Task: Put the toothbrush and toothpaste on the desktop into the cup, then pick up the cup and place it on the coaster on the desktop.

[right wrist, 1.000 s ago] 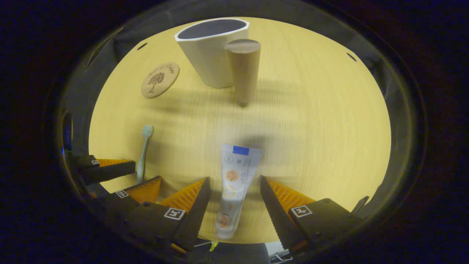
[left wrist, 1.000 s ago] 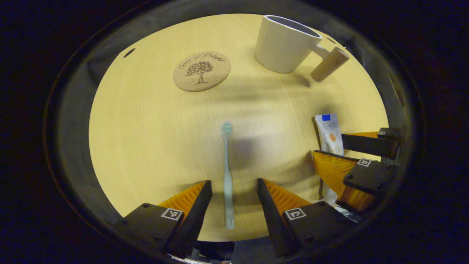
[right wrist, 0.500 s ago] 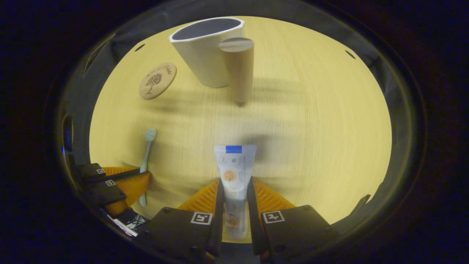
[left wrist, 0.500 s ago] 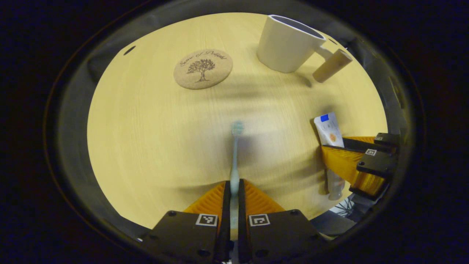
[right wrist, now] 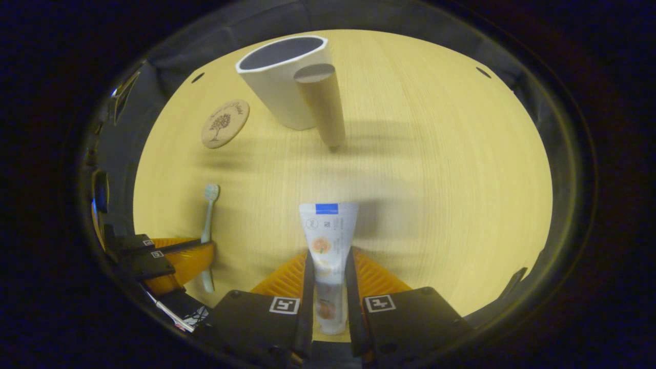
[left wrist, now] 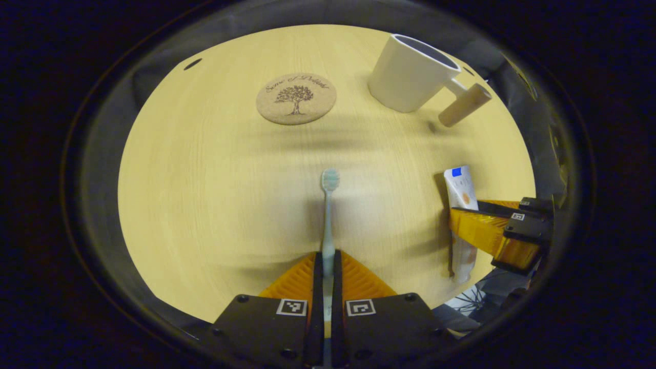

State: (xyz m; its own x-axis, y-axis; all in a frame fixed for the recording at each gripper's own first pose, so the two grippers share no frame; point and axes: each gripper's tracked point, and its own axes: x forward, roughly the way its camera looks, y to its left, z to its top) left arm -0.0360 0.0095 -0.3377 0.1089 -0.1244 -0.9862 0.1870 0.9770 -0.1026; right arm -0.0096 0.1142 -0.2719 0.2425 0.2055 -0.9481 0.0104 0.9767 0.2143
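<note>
My left gripper [left wrist: 325, 259] is shut on the handle of a pale green toothbrush [left wrist: 328, 215], whose head points forward over the table. In the right gripper view my right gripper [right wrist: 328, 259] is shut on a white toothpaste tube [right wrist: 326, 241] with a blue band at its far end. A white cup [left wrist: 410, 74] with a wooden handle stands at the far right in the left gripper view, and at the far centre [right wrist: 282, 82] in the right gripper view. The round cork coaster [left wrist: 296, 98] lies left of the cup. Each view shows the other gripper off to its side.
The light wooden round table [left wrist: 205, 179] carries everything. The booth's dark wall rings its far edge. Bare wood lies between the grippers and the cup [right wrist: 410, 169].
Both grippers went from open around their items to shut on them. Since then both have lifted slightly, and the cup and coaster look a little farther off.
</note>
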